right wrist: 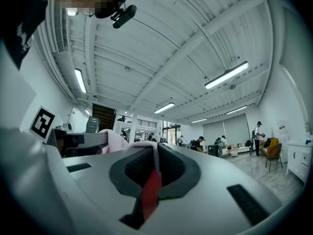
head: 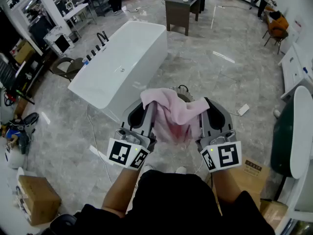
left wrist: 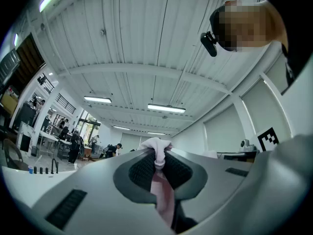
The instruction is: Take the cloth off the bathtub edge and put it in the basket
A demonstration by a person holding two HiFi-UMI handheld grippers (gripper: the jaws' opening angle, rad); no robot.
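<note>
A pink cloth (head: 168,114) hangs stretched between my two grippers, lifted in front of the person's chest. My left gripper (head: 145,109) is shut on its left part, and my right gripper (head: 211,109) is shut on its right part. Both grippers point upward. In the left gripper view a fold of the cloth (left wrist: 156,148) is pinched between the pads of the left gripper (left wrist: 159,164). The right gripper view shows a thin edge of the cloth (right wrist: 149,148) squeezed in the right gripper (right wrist: 154,163). The white bathtub (head: 122,58) stands beyond, at the upper left. No basket shows clearly; the cloth hides the floor beneath it.
A black faucet (head: 101,37) sits on the tub's far rim. A dark cabinet (head: 181,9) stands behind the tub. Cardboard boxes (head: 36,197) lie at the lower left and another box (head: 252,168) at the right. A white power strip (head: 243,109) and cables lie on the marble floor.
</note>
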